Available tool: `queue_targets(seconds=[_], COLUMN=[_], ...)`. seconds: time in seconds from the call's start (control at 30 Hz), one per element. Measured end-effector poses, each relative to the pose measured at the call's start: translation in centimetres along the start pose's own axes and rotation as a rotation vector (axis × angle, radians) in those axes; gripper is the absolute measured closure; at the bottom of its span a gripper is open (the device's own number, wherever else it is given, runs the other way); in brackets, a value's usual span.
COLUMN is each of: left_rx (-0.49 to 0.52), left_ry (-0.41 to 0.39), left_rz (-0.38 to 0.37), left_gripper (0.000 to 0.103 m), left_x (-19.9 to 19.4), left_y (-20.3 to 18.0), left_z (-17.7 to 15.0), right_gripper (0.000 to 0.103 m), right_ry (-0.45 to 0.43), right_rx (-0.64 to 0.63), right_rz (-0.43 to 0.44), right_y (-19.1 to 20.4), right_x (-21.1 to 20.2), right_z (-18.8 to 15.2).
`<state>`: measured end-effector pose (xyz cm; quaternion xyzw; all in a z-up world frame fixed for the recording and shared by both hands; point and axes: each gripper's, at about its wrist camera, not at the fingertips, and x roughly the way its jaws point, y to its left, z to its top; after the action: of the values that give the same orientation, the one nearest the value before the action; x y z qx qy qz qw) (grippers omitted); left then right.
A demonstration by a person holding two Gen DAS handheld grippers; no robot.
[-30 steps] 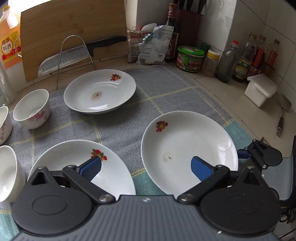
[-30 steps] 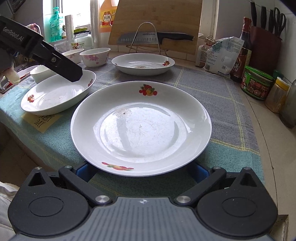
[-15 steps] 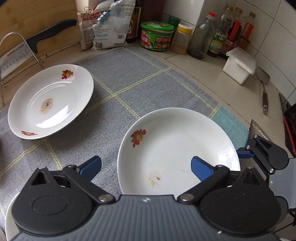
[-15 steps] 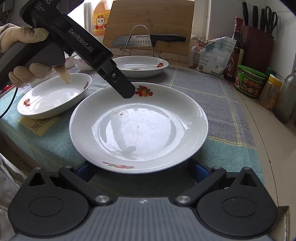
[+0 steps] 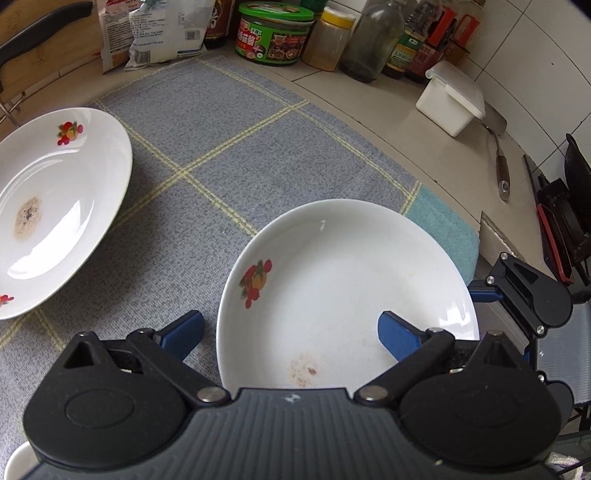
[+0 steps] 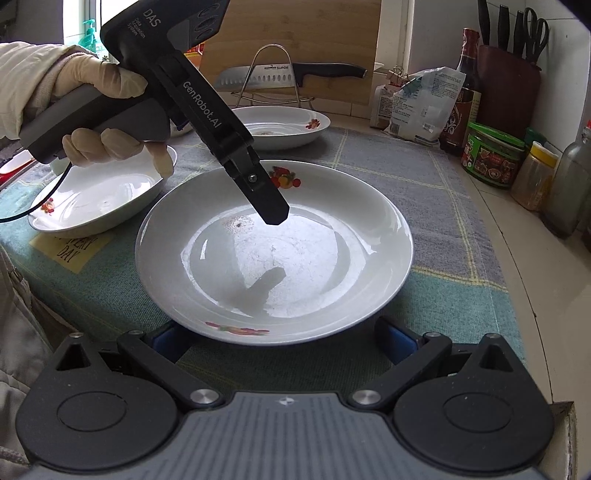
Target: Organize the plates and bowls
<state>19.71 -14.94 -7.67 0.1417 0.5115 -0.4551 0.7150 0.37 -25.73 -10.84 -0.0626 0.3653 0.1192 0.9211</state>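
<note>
The right gripper [image 6: 280,341] is sitting low at the cloth's [image 6: 454,299] near edge with its jaws spread wide; the near plate's [image 6: 332,266] rim is lying between the two blue pads [image 6: 393,339], and neither pad looks to be touching it. That plate is resting on the cloth, a red fruit print on its far rim and another on its near rim.

The left gripper [image 5: 290,330] is hanging over the same plate [image 5: 343,280], its jaws also parted wide and holding nothing: the left pad [image 5: 183,330] is outside the plate's left rim, over the cloth [image 5: 236,122], and the right pad [image 5: 399,334] is over the plate's inside. From the right wrist view, this gripper's dark tip [image 6: 271,210] is angling down above the plate's far half, held by a gloved hand [image 6: 99,110].

Left of the near plate, a second plate [image 6: 96,195] is sitting on the cloth, just beside it. Farther back, a third plate [image 5: 55,206] with a brownish stain at its centre is lying well apart from the near one.

Beyond the cloth, a knife [image 6: 288,74] is resting on a wire rack [image 6: 271,74] before a cutting board [image 6: 295,33]. To the right, a bag [image 6: 421,103], a green-lidded jar [image 6: 493,155] and bottles [image 5: 373,37] are standing along the wall, with a white box [image 5: 450,98] past them.
</note>
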Motion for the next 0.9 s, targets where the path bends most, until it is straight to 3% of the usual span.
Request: queue_targets(seconds=[0.4, 0.63, 0.9], left_rx=[0.041, 0.044, 0.056], left_ry=[0.048, 0.06, 0.078], left_rz=[0.013, 0.006, -0.03], left_gripper=[0.007, 0.029, 0.031], left_x=[0.7, 0.3, 0.3], left_y=[-0.3, 0.0, 0.0], left_z=[1.2, 1.7, 1.8], right_gripper=[0.0, 0.0, 0.0], right_ry=[-0.021, -0.011, 0.009], right_rx=[-0.073, -0.086, -0.099], right_rz=[0.082, 0.096, 0.101], right_y=[-0.8, -0.9, -0.9], right_x=[0.3, 0.4, 0.7], right_z=[0.1, 0.4, 0.8])
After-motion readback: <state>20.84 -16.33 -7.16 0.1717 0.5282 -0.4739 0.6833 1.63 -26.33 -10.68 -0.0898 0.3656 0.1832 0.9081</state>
